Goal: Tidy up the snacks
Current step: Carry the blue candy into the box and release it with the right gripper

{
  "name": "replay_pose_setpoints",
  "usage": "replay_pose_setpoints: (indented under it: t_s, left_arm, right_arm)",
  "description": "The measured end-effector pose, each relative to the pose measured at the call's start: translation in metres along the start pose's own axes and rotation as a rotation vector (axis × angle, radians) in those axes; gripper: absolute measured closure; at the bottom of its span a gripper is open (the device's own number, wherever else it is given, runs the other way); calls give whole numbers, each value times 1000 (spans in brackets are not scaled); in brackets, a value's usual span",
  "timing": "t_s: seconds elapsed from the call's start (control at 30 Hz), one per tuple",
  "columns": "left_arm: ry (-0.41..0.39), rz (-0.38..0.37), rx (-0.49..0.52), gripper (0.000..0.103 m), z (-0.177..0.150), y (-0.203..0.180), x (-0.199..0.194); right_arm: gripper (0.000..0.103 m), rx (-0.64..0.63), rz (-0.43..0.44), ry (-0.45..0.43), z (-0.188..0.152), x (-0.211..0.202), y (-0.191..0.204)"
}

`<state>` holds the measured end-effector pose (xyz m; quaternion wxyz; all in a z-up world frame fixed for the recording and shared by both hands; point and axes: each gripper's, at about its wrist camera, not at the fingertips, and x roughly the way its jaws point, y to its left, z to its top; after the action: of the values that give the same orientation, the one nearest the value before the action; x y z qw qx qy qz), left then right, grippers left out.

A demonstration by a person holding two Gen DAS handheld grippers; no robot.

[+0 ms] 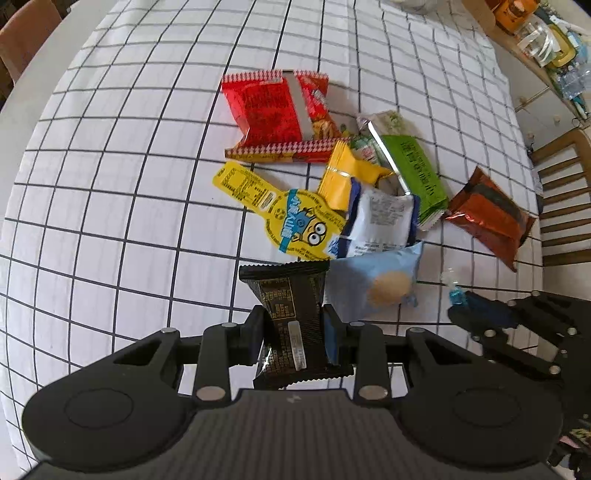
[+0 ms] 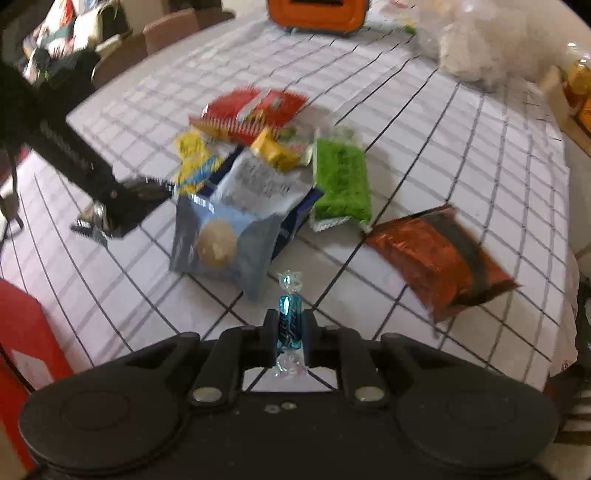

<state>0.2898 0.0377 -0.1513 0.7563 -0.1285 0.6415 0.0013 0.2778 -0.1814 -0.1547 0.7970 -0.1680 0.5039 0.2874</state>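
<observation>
My left gripper (image 1: 293, 325) is shut on a black snack packet (image 1: 291, 317) held above the checked tablecloth. My right gripper (image 2: 290, 328) is shut on a blue wrapped candy (image 2: 289, 321); it also shows in the left wrist view (image 1: 465, 314) at the right. A pile of snacks lies ahead: a red bag (image 1: 277, 114), a yellow minion packet (image 1: 280, 214), a white and blue packet (image 1: 380, 218), a light blue packet (image 1: 376, 284), a green packet (image 1: 413, 173) and an orange-brown packet (image 1: 491, 218).
The table has a white cloth with a dark grid (image 1: 110, 184). An orange container (image 2: 317, 14) and a clear plastic bag (image 2: 480, 48) stand at the far edge. A red box (image 2: 22, 332) is at the near left. Wooden chairs (image 1: 561, 199) stand beside the table.
</observation>
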Motion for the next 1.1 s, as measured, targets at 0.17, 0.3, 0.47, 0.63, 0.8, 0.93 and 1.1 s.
replay_pose_setpoints:
  t_s: [0.17,0.3,0.47,0.63,0.8,0.93,1.1]
  left_arm:
    - [-52,-8,29,71,-5,-11,-28]
    - [-101,5,70,71,-16,-23,-55]
    - [-153,-8,109,71,-33,-34,-88]
    - [-184,-9,147,71,-61,-43,-117]
    - [-192,3,197,71,-96,-45,-134]
    - [-190,8,230,71,-125,-45,-141]
    - [-168,0,273,71,-160,-45,-138]
  right_arm:
    - [92,57,27,-64,0,-44,-4]
    - [92,88,36,-92,-5,-78,2]
    - [92,110,39,-131,-15,-117,14]
    - [92,129,50,-162,-28,-153,29]
    - [92,144,70,-167,-50,-176,51]
    - [92,158,94,-162,-71,-184,68]
    - [92,187,119,-133,-101,-183,85]
